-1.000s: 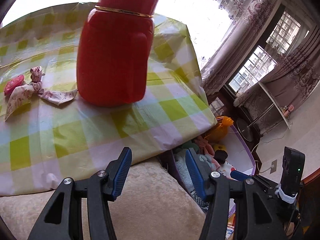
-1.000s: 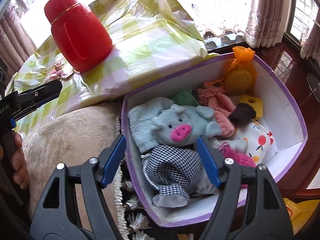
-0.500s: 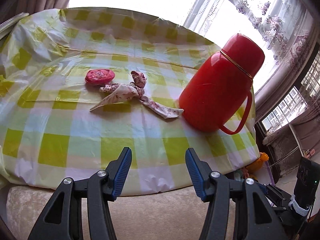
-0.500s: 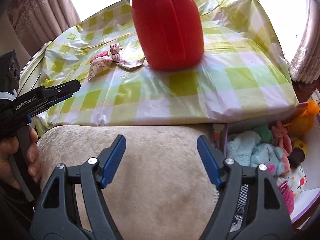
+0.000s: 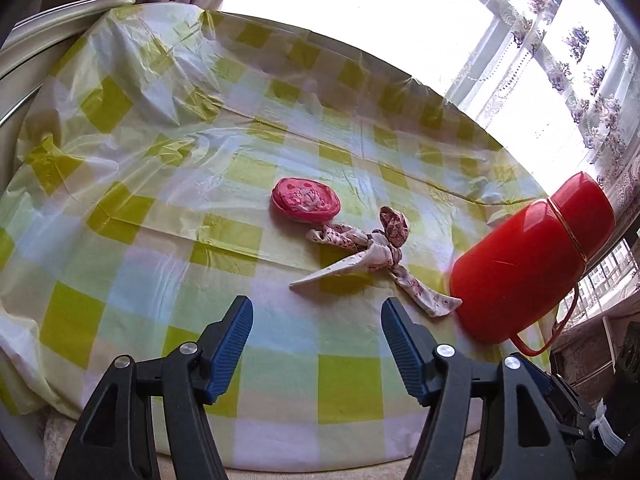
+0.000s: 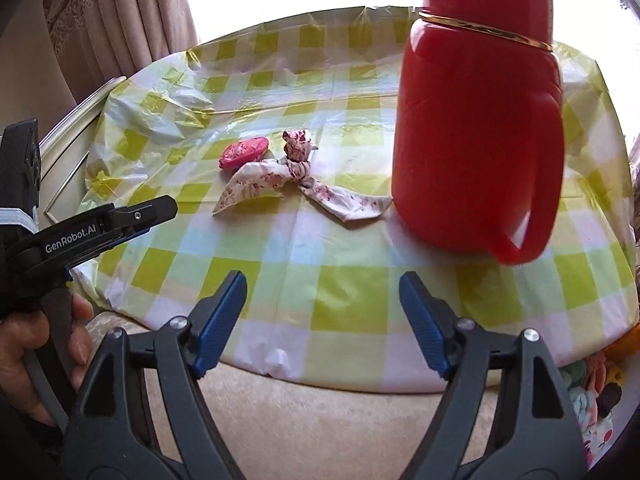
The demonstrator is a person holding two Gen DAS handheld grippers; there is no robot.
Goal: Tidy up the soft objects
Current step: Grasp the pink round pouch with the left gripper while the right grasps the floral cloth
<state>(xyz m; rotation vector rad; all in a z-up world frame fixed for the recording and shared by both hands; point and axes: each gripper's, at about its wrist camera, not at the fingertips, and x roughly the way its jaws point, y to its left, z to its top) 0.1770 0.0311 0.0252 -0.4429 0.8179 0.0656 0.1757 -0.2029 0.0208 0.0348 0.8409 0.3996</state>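
Observation:
A knotted floral cloth strip lies on the green-checked tablecloth, with a flat pink round pouch just beyond it to the left. Both also show in the right wrist view: the cloth strip and the pouch. My left gripper is open and empty, above the table's front part, a short way in front of the cloth strip. My right gripper is open and empty over the table's front edge. The left gripper also shows in the right wrist view.
A tall red thermos jug stands right of the cloth strip, close to its end; it also shows in the right wrist view. A beige cushion lies below the table edge. Soft toys in a box peek at lower right.
Both grippers have swung from the toy box up and left toward the table. The cloth strip and the pouch now lie ahead of them. Both stayed open.

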